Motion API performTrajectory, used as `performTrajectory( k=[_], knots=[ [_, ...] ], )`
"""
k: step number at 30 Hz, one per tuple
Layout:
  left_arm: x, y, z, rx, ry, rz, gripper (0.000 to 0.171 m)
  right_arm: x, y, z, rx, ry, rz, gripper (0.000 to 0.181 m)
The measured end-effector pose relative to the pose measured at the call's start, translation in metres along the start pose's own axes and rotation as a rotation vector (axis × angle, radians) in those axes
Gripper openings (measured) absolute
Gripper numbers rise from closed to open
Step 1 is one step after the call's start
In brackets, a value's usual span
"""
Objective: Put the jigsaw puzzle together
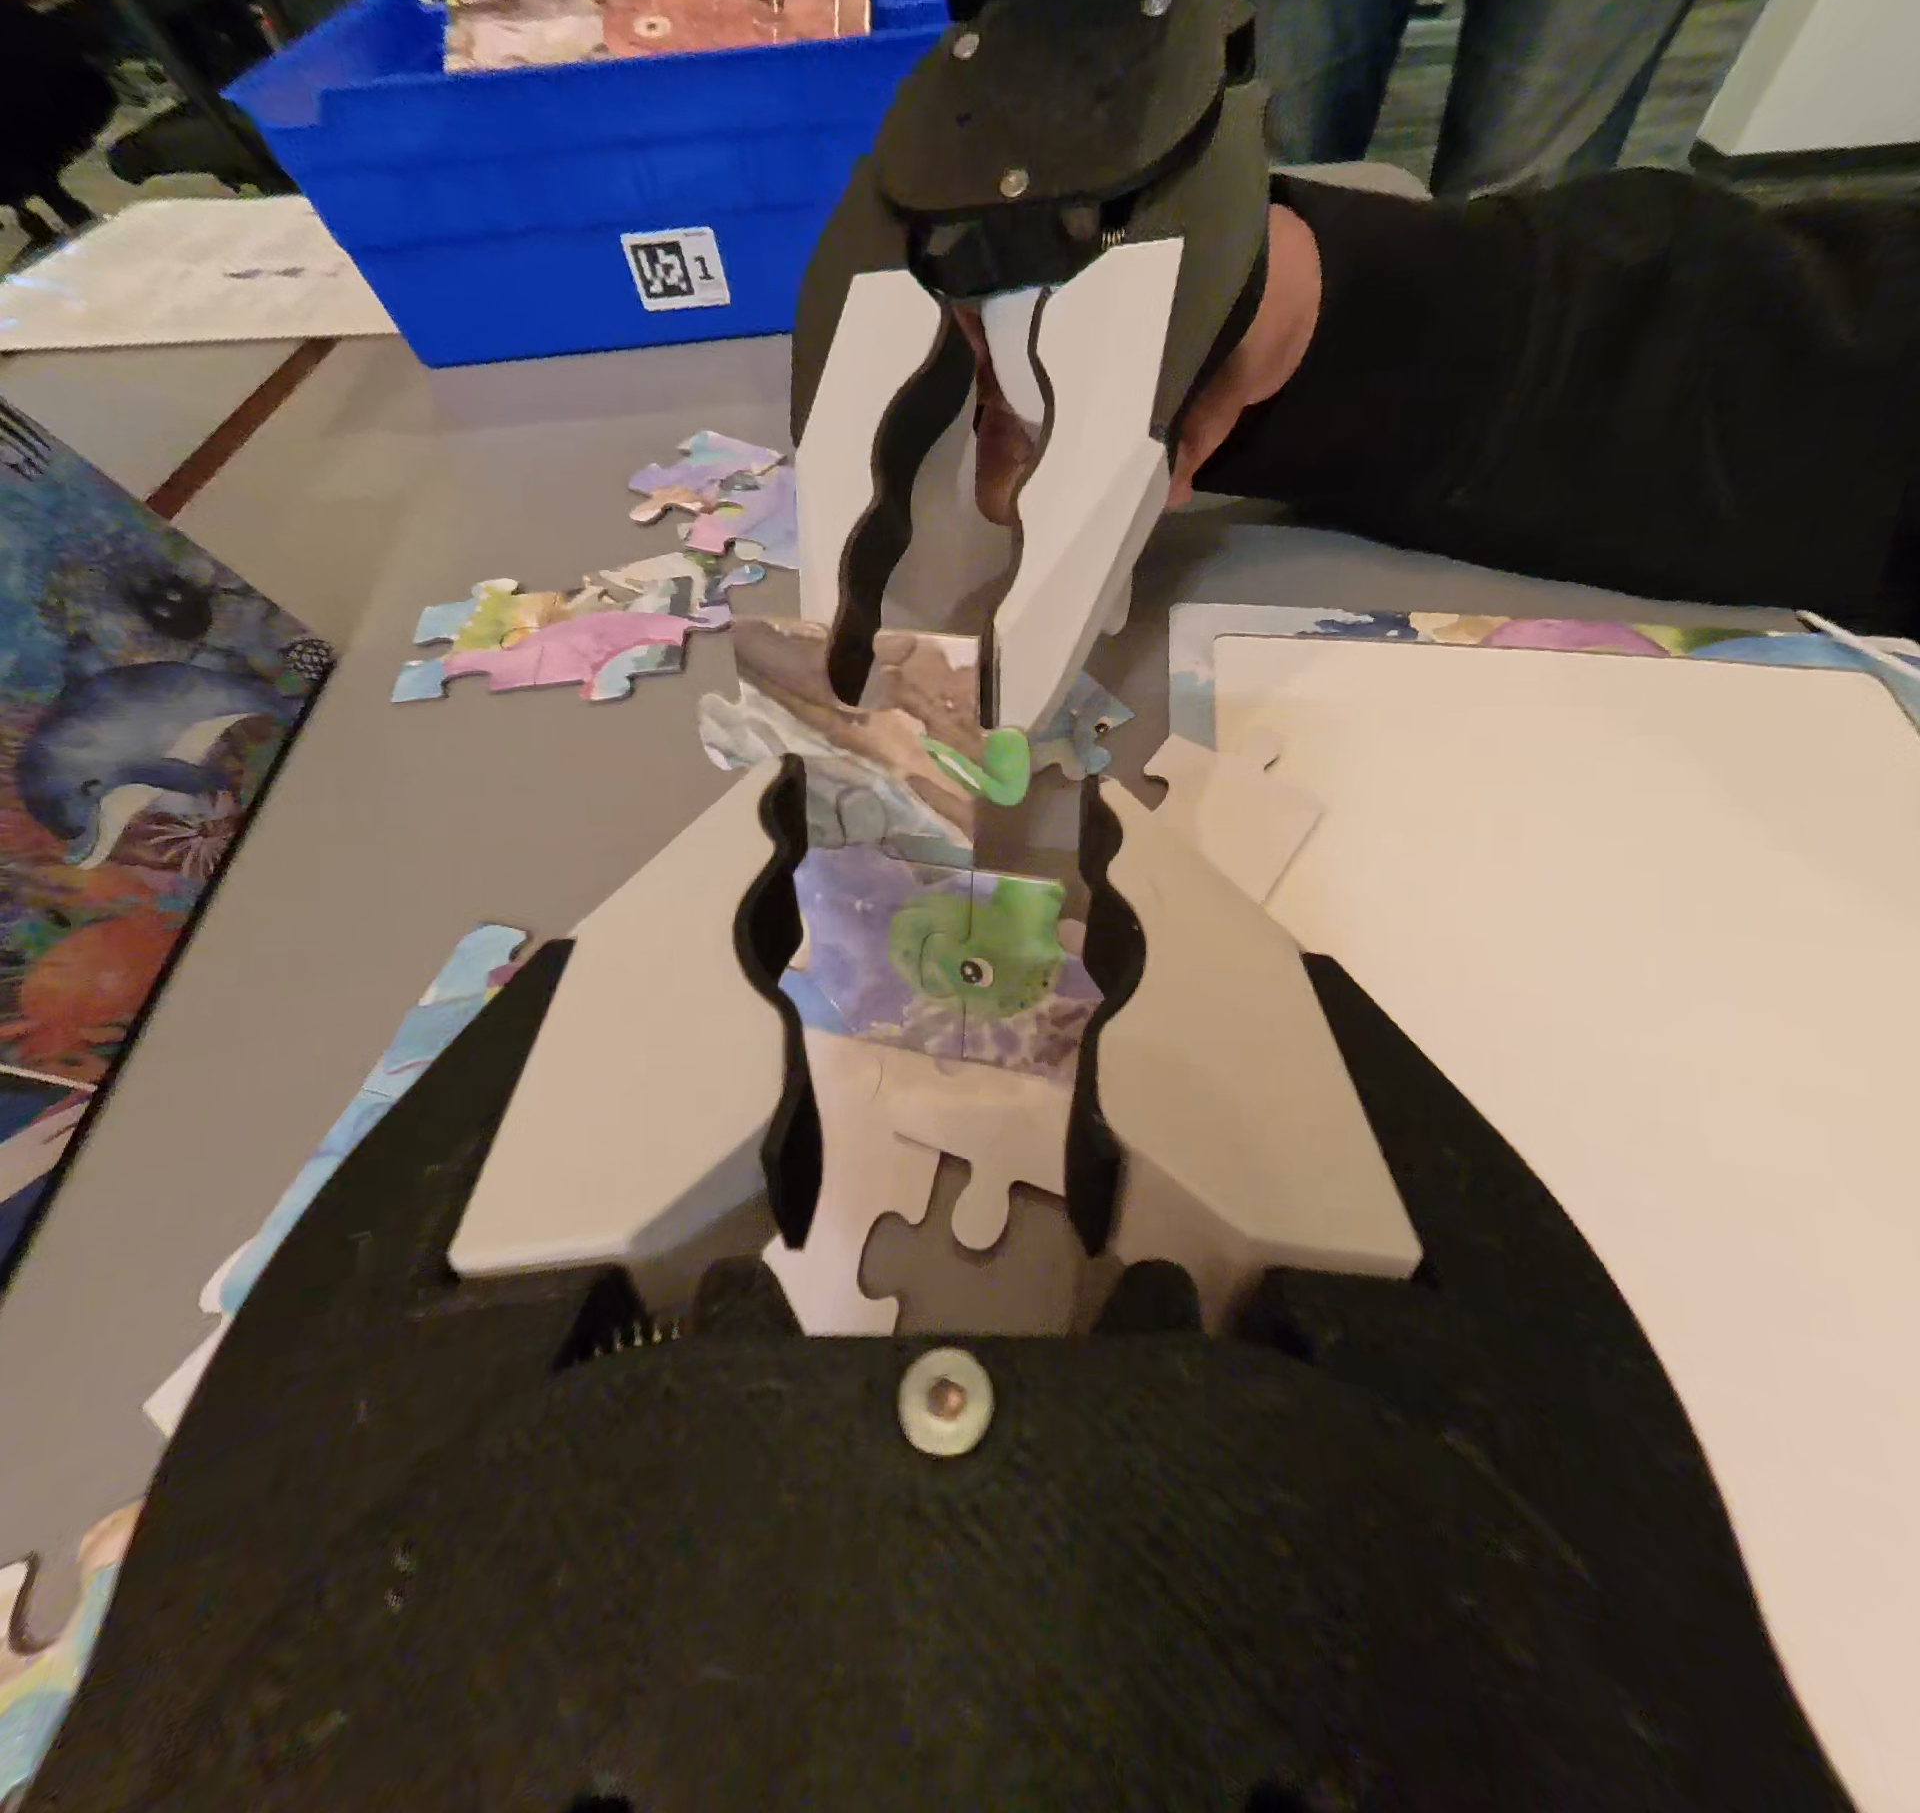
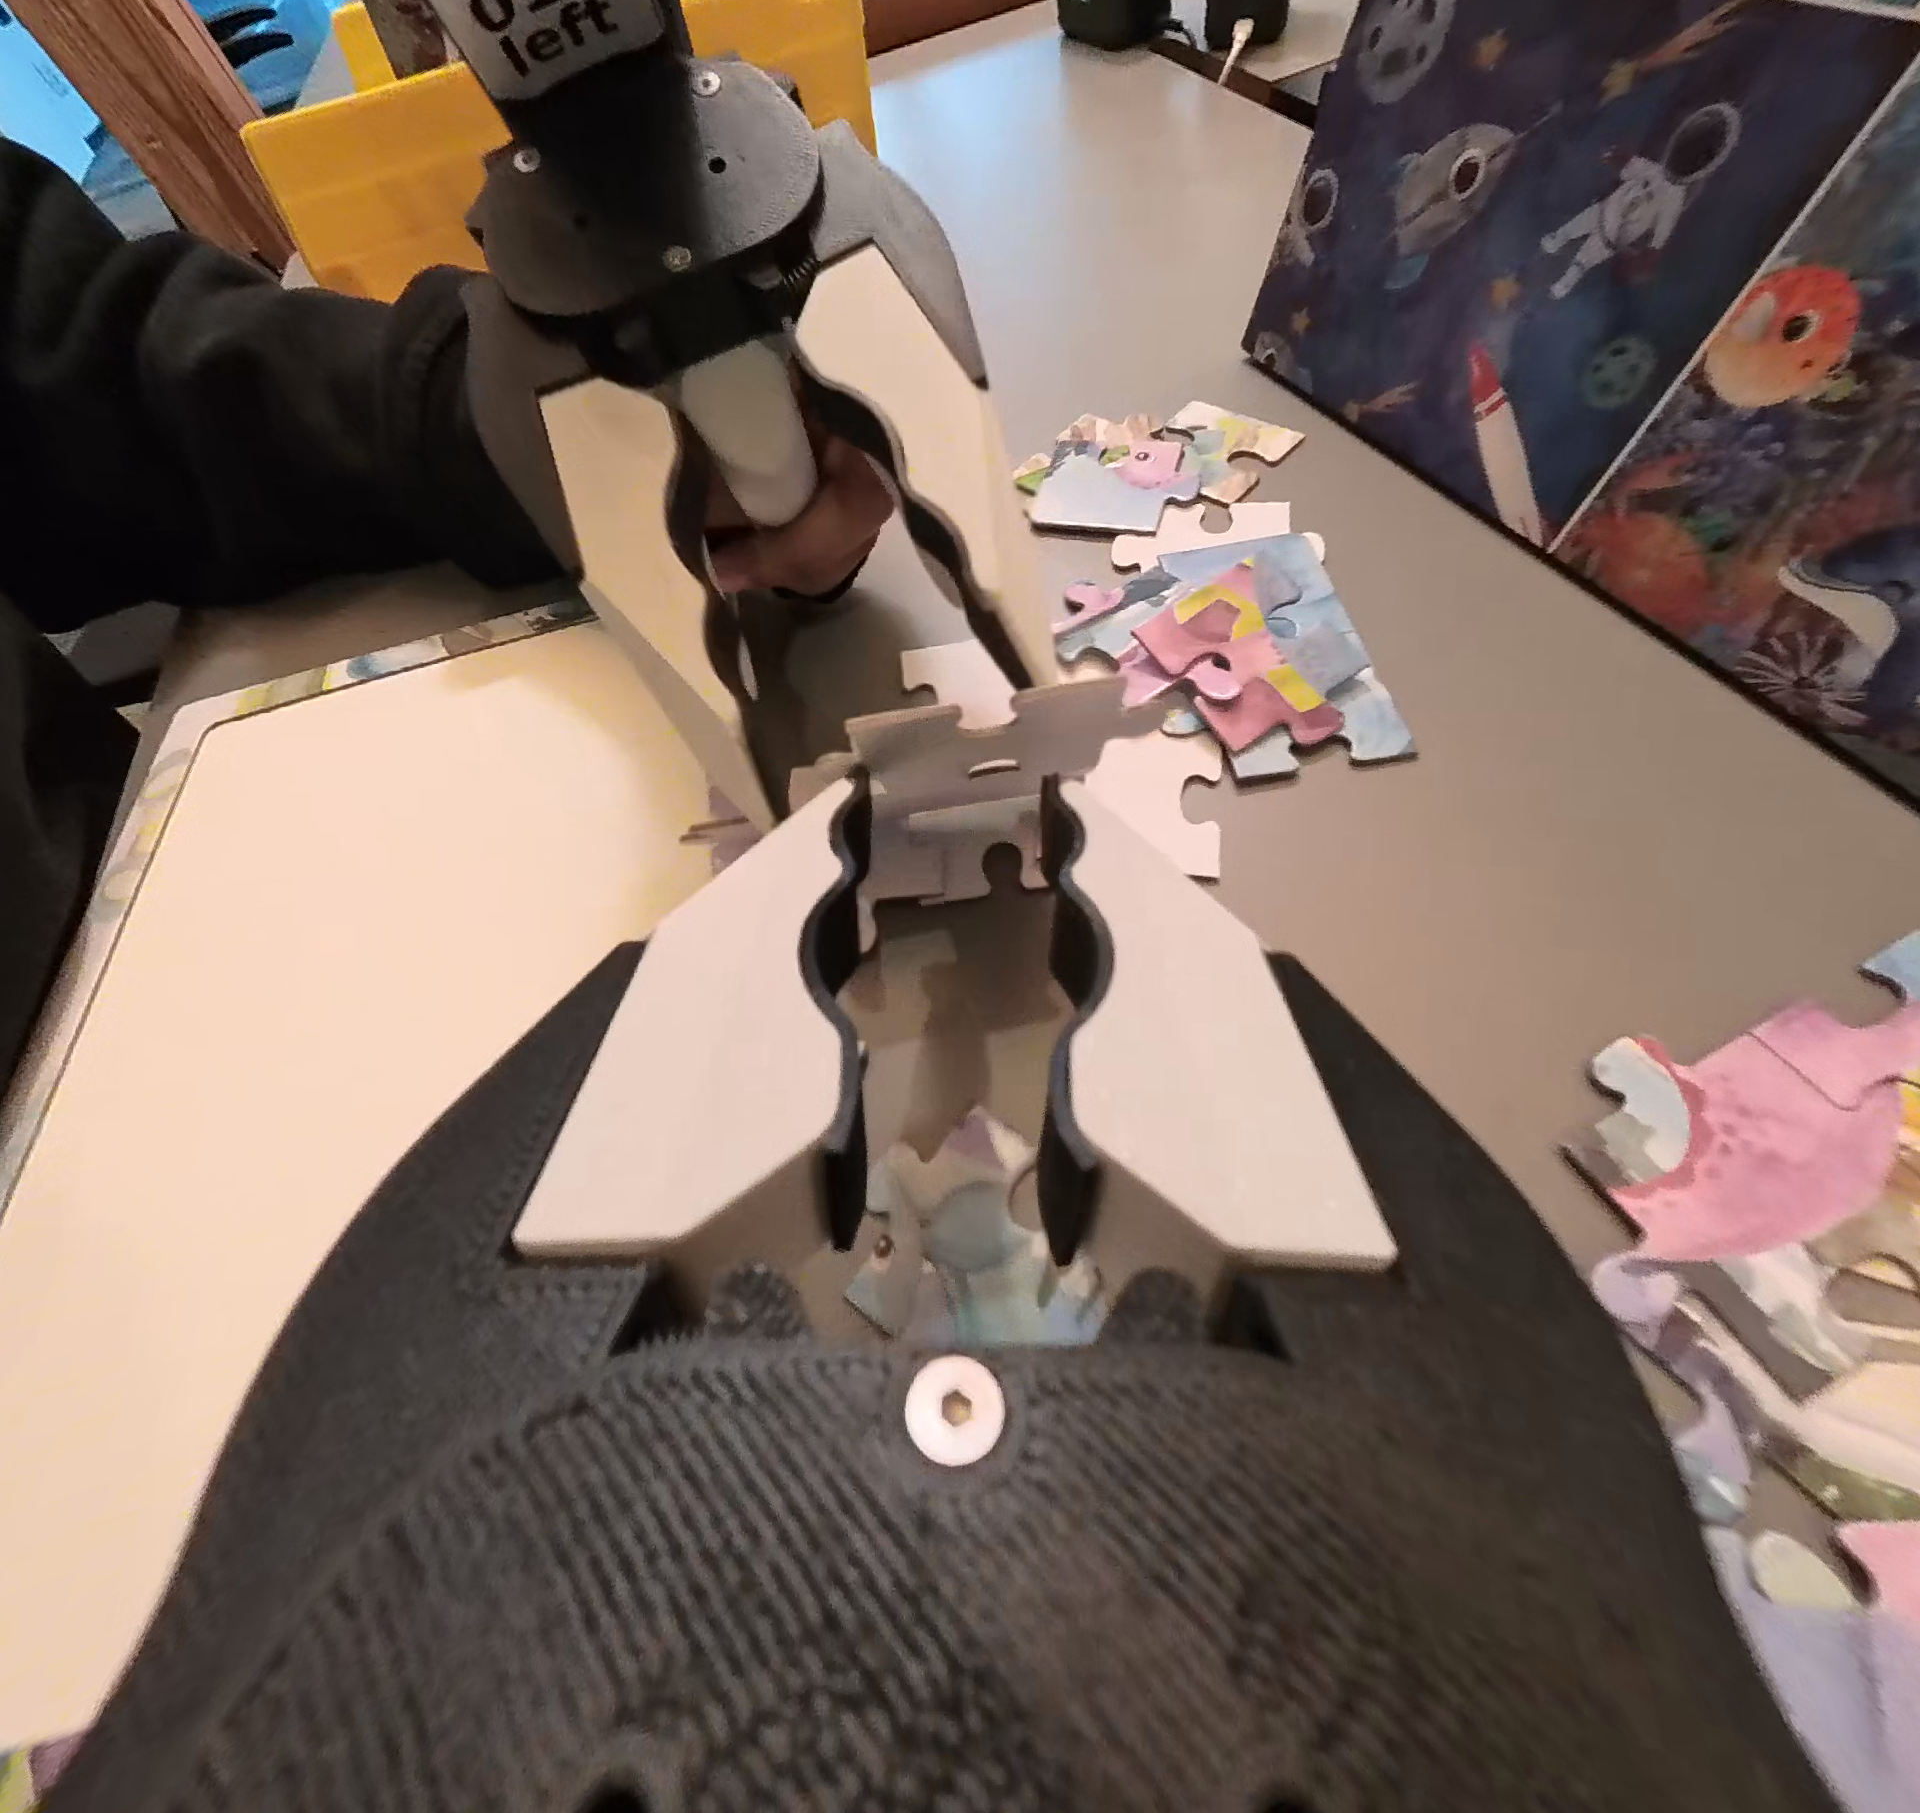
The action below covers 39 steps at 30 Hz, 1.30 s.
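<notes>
Left wrist view: my left gripper [image 1: 940, 828] clamps the joined puzzle pieces [image 1: 935, 953], held upright between both; my right gripper [image 1: 914, 693] pinches their far edge.

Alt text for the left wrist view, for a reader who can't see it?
Two grippers meet over a joined puzzle section showing a green creature: the left gripper from below, the right gripper from above. Loose pieces lie on the grey table; a blue bin stands behind.
</notes>
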<state>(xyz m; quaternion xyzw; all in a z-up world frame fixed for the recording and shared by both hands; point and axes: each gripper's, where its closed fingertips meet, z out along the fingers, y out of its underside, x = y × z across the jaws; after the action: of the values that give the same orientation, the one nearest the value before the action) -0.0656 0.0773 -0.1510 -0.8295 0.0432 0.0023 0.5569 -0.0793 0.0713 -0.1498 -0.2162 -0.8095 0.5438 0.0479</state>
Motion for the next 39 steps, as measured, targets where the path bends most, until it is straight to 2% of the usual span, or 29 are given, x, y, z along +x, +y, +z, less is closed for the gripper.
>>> performTrajectory(
  k=[4, 7, 9, 11, 14, 18, 22, 24, 26, 31, 39],
  knots=[
    [-0.003, 0.004, 0.003, -0.034, -0.036, 0.011, 0.048, -0.008, -0.003, 0.005, 0.016, -0.033, -0.007, 0.031],
    [-0.003, 0.005, 0.003, -0.041, -0.036, 0.002, 0.040, -0.003, -0.004, 0.003, 0.023, 0.002, -0.019, 0.033],
    [-0.005, 0.002, 0.000, -0.027, -0.035, -0.011, 0.028, 0.002, -0.006, -0.001, 0.035, 0.023, -0.012, 0.037],
    [-0.012, -0.004, -0.007, 0.022, -0.052, -0.046, 0.013, 0.007, -0.007, -0.006, 0.047, 0.043, -0.002, 0.041],
    [-0.024, -0.017, -0.022, 0.134, -0.049, -0.154, 0.002, 0.015, -0.006, -0.009, 0.051, 0.079, 0.001, 0.046],
    [-0.031, -0.045, -0.046, 0.368, 0.075, -0.376, 0.000, 0.008, -0.005, 0.002, 0.052, 0.043, 0.016, 0.057],
    [-0.030, -0.053, -0.054, 0.471, 0.181, -0.495, 0.000, -0.010, -0.027, 0.013, 0.200, -0.067, 0.080, 0.046],
    [-0.025, -0.055, -0.052, 0.480, 0.222, -0.515, 0.000, -0.015, -0.040, 0.013, 0.277, -0.107, 0.117, 0.030],
    [-0.022, -0.056, -0.049, 0.477, 0.239, -0.518, 0.000, -0.021, -0.044, 0.011, 0.296, -0.155, 0.124, 0.001],
    [-0.027, -0.056, -0.052, 0.491, 0.210, -0.524, 0.000, -0.009, -0.045, -0.002, 0.304, -0.117, 0.162, 0.000],
    [-0.032, -0.052, -0.051, 0.426, -0.003, -0.322, 0.000, 0.002, -0.043, 0.000, 0.290, -0.092, 0.283, 0.001]
  ],
)
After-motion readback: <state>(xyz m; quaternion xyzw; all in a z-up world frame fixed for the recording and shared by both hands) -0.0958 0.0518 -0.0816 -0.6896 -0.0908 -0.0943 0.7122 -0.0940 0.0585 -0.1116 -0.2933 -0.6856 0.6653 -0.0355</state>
